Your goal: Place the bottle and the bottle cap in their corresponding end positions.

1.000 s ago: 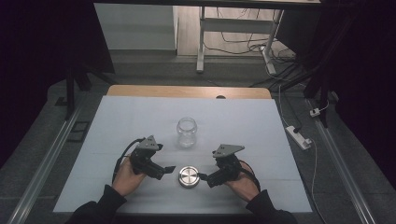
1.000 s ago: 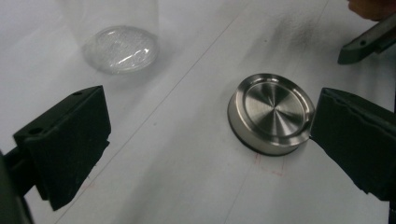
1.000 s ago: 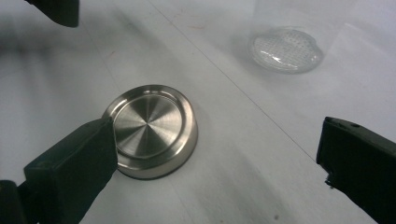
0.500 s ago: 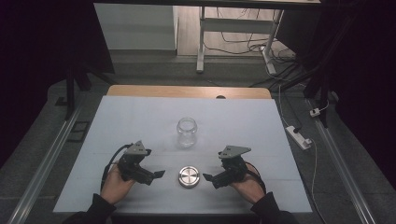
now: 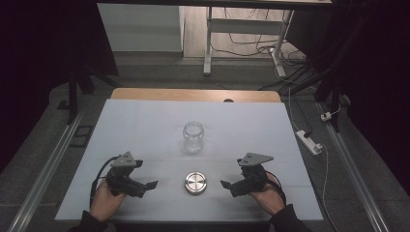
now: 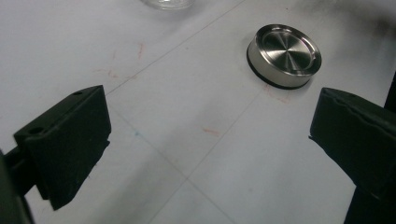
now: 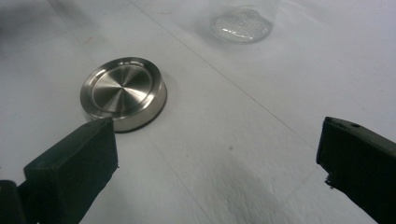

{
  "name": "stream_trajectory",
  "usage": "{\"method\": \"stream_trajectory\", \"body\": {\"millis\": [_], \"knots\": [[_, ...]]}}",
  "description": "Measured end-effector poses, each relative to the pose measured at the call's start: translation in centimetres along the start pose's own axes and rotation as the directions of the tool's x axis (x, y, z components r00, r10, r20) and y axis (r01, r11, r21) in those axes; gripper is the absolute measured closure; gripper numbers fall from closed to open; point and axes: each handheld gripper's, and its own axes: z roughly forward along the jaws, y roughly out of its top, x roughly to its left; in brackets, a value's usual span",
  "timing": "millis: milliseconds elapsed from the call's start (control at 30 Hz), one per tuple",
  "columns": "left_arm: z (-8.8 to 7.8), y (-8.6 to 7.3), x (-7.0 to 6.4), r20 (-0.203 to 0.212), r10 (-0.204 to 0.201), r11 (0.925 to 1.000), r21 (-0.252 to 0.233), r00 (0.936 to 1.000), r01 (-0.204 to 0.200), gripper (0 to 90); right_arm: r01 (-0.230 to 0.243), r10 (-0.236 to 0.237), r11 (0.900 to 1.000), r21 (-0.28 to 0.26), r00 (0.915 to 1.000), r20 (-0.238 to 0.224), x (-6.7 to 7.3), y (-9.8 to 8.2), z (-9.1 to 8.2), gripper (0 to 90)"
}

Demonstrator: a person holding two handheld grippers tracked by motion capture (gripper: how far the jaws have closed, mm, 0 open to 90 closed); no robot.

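A round steel lid lies flat on the white table sheet, near the front edge. Behind it stands a clear glass jar, upright and without a lid. My left gripper rests to the lid's left, open and empty. My right gripper rests to the lid's right, open too. In the left gripper view the lid sits ahead between the wide jaws, with the jar's base at the top edge. The right gripper view has the lid by the left jaw and the jar's base farther off.
A wooden strip edges the table's far side. Metal rails run along both sides. A power strip and cables lie on the floor at right. Table legs stand beyond.
Both grippers have drawn back from the lid, the left one leftward and toward the front edge, the right one rightward. The lid and jar have stayed put.
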Motion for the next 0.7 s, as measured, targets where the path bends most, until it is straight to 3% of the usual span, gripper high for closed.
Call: {"method": "stream_trajectory", "body": {"millis": [700], "knots": [[-3.9,-4.1,0.4,-0.081,-0.072,0.9971,-0.031,0.9941,0.070,0.0,-0.053,0.052,0.999,0.006,0.9944,0.092,-1.1,-2.8,-3.5,0.0]]}}
